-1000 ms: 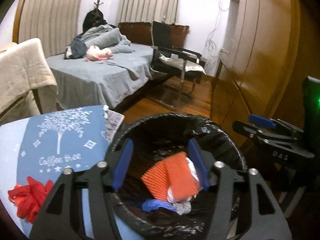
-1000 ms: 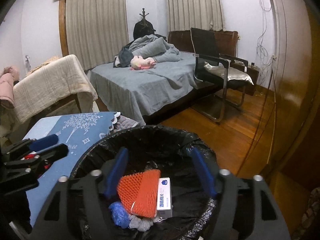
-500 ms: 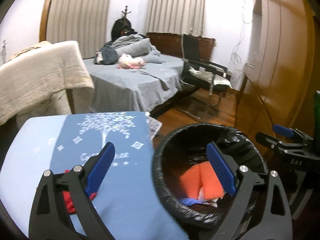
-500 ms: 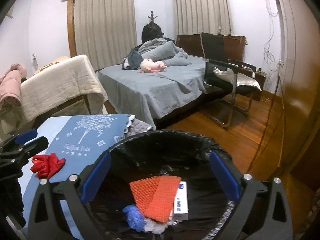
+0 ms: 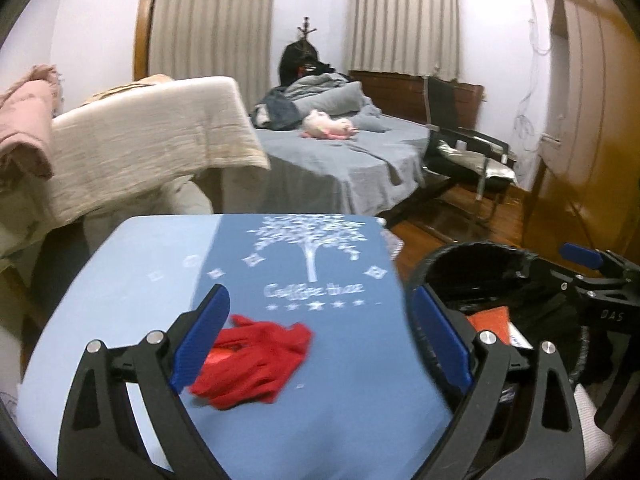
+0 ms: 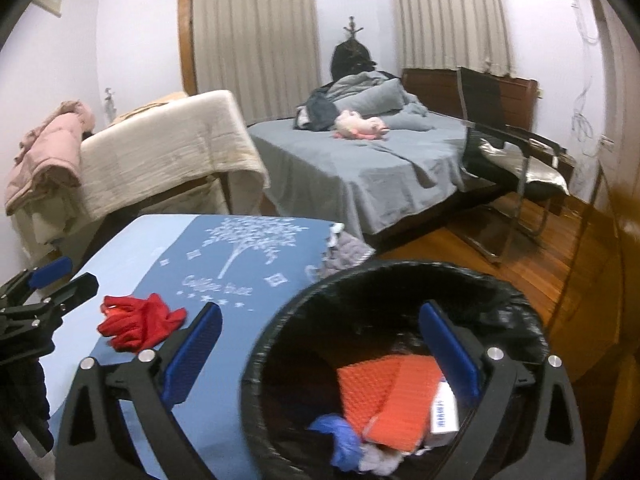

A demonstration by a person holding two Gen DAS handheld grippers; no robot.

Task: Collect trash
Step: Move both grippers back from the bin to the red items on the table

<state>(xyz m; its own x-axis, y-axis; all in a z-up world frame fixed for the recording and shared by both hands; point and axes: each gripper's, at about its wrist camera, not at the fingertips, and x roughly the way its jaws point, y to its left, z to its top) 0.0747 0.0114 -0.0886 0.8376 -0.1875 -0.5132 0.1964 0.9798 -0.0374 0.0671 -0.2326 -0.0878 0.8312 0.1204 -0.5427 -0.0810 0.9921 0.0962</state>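
A crumpled red glove [image 5: 256,360] lies on the blue tablecloth [image 5: 304,264]; it also shows in the right wrist view [image 6: 138,322]. My left gripper [image 5: 320,340] is open and empty above the table, the glove near its left finger. A black-lined trash bin [image 6: 400,292] stands to the right of the table and holds an orange mesh pad [image 6: 384,396], a white box [image 6: 444,412] and blue scraps [image 6: 340,440]. My right gripper [image 6: 320,348] is open and empty over the bin's left rim.
A grey bed [image 6: 360,160] with clothes and a pink plush toy stands behind. A chair draped with a cream blanket [image 5: 140,148] is at the left, a black chair [image 6: 508,152] at the right. Wooden wardrobe doors [image 5: 580,120] line the right wall.
Both grippers opened wide and swung left from over the bin. The left one now sits over the table by the red glove.
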